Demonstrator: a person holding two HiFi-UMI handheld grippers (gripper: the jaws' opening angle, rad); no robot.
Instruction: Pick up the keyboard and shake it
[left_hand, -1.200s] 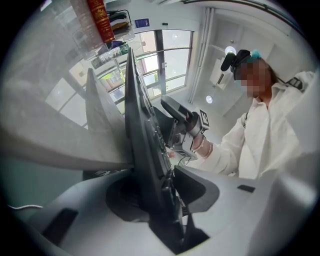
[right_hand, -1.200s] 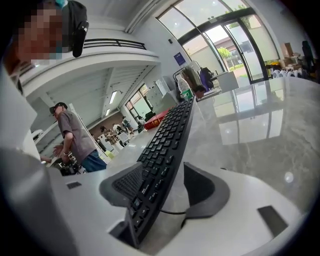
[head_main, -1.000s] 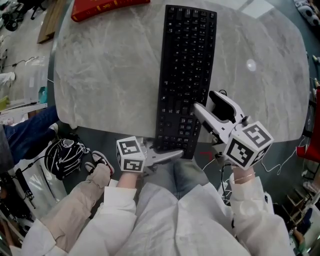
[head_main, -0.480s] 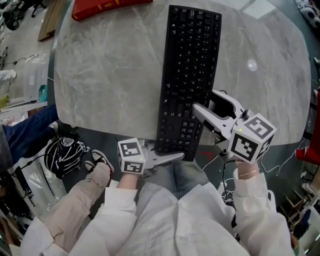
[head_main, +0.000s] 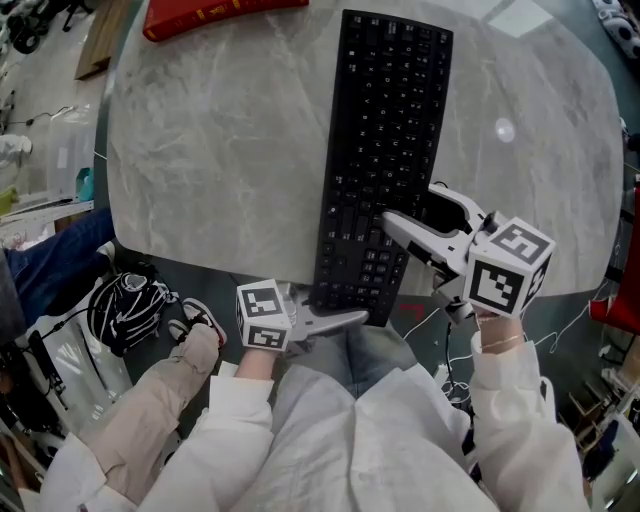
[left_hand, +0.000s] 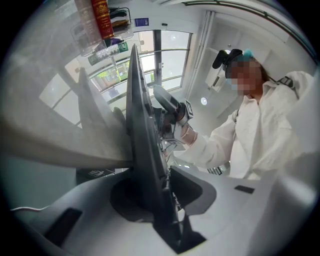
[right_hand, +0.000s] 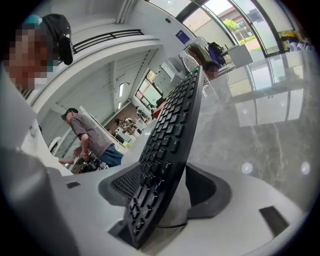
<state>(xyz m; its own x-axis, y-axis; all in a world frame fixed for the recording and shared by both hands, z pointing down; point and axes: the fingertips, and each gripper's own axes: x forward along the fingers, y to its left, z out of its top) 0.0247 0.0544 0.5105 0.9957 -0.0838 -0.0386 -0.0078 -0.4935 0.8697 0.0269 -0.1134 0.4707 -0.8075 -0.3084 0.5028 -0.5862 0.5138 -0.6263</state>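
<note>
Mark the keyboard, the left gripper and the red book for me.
keyboard (head_main: 388, 140): head view, middle keys.
left gripper (head_main: 338, 312): head view, between fingertips.
red book (head_main: 200, 16): head view, cover.

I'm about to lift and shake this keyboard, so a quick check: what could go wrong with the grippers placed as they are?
1. Both grippers sit at the near end of the keyboard, which overhangs the table; its long far part could lever out when shaken.
2. The right gripper has the keyboard between its jaws, but a gap shows at one pad; lifting now would load only the left gripper, whose jaws have just been closing on the end edge.
</note>
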